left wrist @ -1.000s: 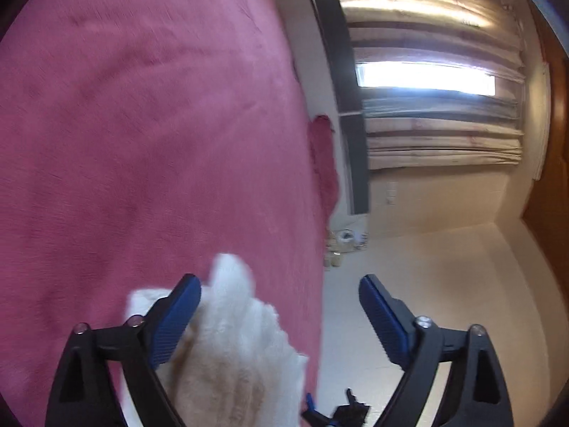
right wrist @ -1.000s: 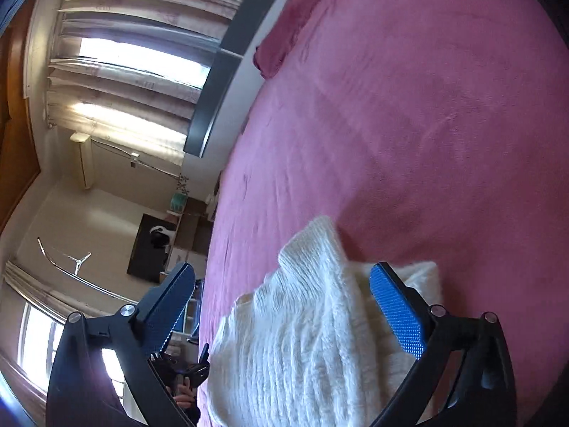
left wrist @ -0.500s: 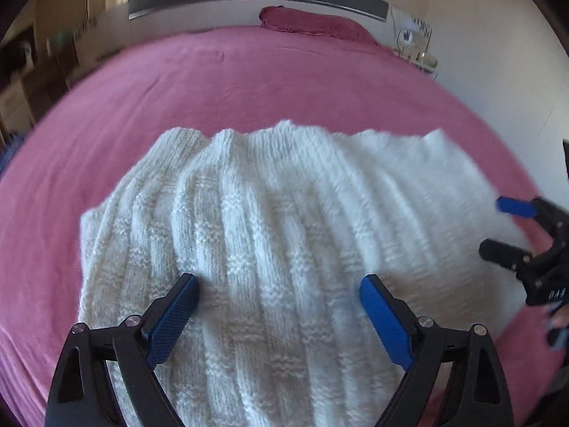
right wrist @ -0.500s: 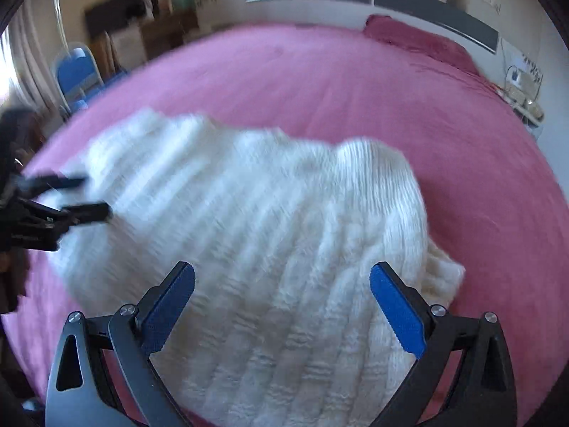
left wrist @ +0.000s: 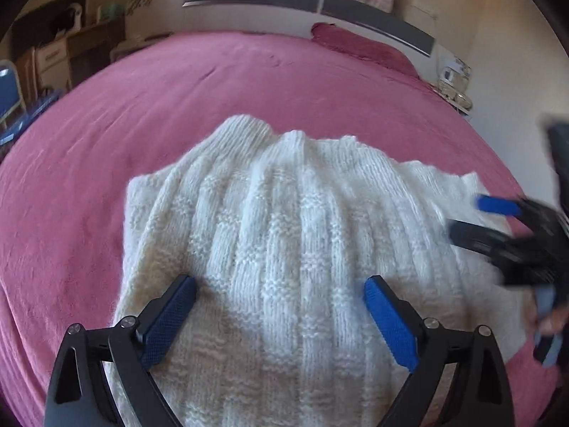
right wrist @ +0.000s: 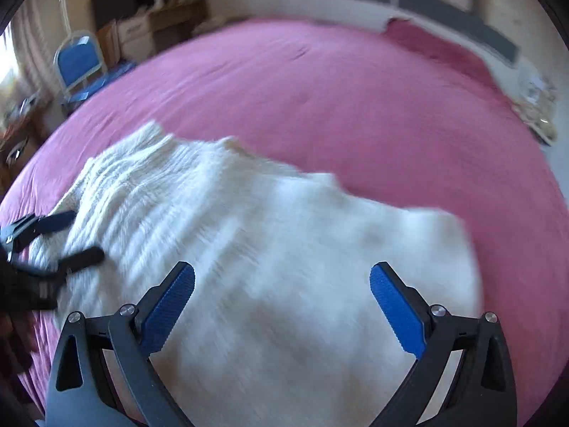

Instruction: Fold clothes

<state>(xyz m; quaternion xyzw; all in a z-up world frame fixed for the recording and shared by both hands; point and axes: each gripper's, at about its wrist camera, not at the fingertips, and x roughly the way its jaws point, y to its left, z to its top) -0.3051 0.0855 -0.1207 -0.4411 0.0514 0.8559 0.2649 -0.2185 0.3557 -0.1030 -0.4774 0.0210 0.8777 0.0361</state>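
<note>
fingers wide on both sides, nothing held. left gripper point(left wrist: 279, 315) hovering over the near-left part of the white knit sweater point(left wrist: 284, 249), blue pads apart w/ fabric showing between them, contact w/ the knit hard to call. right gripper point(right wrist: 282, 307) same story, spread over the near-right part, view blurry there. sweater lying bunched and ridged on the pink bedspread point(left wrist: 177, 89), near edge of bed, far edge uneven, no clean fold seen yet. probably abt to pick edges for a first fold. risks: thick loose knit, so pinching too deep grabs two layers and drags the whole pile instead of one flap; uneven grips left vs right give a skewed fold; sweater close to bed edge, so a pull toward the person could slide it off.
</note>
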